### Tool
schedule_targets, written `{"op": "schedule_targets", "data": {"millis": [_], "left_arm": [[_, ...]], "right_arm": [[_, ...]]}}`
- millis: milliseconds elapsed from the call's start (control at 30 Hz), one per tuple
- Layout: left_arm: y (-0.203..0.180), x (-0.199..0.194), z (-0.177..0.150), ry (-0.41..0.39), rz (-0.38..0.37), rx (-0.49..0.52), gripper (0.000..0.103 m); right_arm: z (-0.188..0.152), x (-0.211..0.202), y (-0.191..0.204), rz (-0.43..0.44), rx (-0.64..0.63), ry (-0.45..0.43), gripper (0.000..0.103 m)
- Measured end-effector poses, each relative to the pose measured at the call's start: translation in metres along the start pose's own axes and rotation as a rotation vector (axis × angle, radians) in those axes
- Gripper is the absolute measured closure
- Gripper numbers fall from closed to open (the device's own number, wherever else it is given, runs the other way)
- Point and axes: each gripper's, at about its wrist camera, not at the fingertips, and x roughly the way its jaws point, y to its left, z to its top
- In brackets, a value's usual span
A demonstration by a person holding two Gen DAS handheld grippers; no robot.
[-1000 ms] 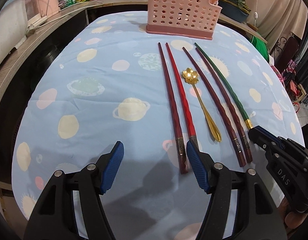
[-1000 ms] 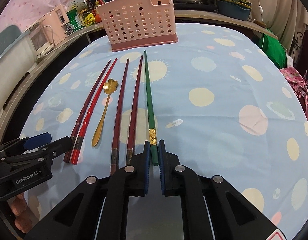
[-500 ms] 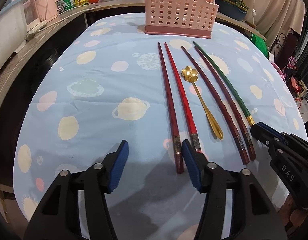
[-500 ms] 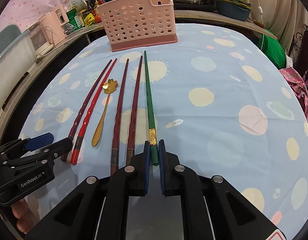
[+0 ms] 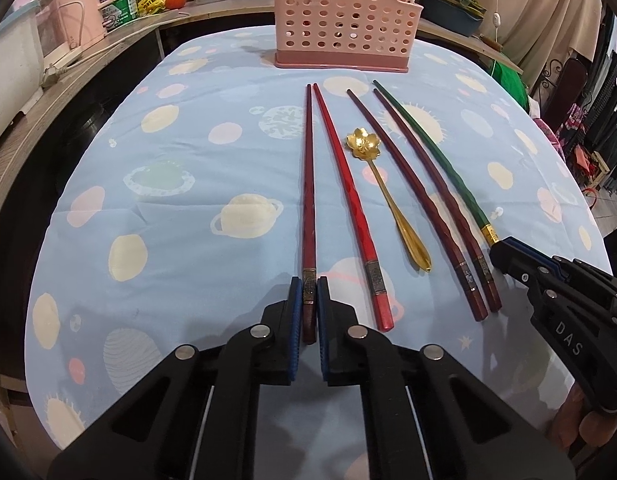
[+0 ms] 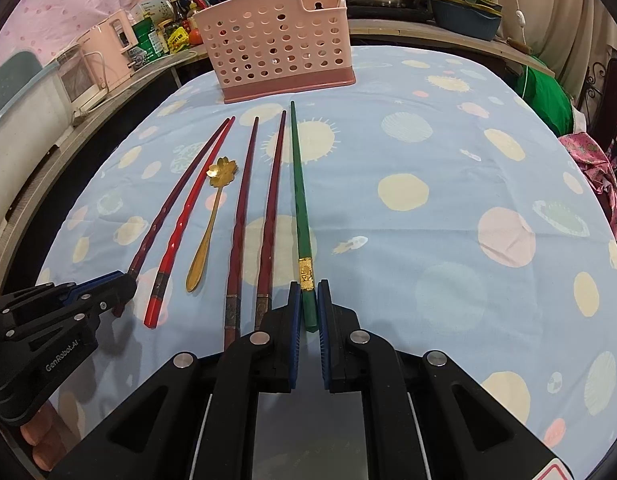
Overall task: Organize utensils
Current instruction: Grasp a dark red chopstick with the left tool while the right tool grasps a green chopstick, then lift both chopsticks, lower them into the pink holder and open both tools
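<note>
The left gripper (image 5: 308, 300) is closing on the dark red chopstick (image 5: 309, 184), the right gripper (image 6: 307, 308) clamps the green chopstick (image 6: 298, 184), both shafts running straight ahead toward the pink basket (image 5: 340, 20).

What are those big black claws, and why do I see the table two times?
A person holds a grabbing tool in each hand, and each tool carries its own camera, so you get two pictures. The left gripper is closing on a dark red chopstick. The right gripper is shut on a green chopstick. On the tablecloth also lie a bright red chopstick, two more dark red chopsticks, and a gold spoon. A pink basket stands behind them.
</note>
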Motion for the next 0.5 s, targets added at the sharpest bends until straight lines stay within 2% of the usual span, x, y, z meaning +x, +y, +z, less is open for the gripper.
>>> {"op": "schedule_targets", "data": {"millis": [300, 500], "left_arm": [[0.001, -0.003, 0.002, 0.012, -0.009, -0.013, 0.096], [0.003, -0.018, 0.007, -0.009, -0.028, -0.035, 0.096]], "right_arm": [[0.002, -0.012, 0.004, 0.017, 0.002, -0.016, 0.096], [0.011, -0.03, 0.006, 0.042, 0.02, -0.043, 0.096]]}}
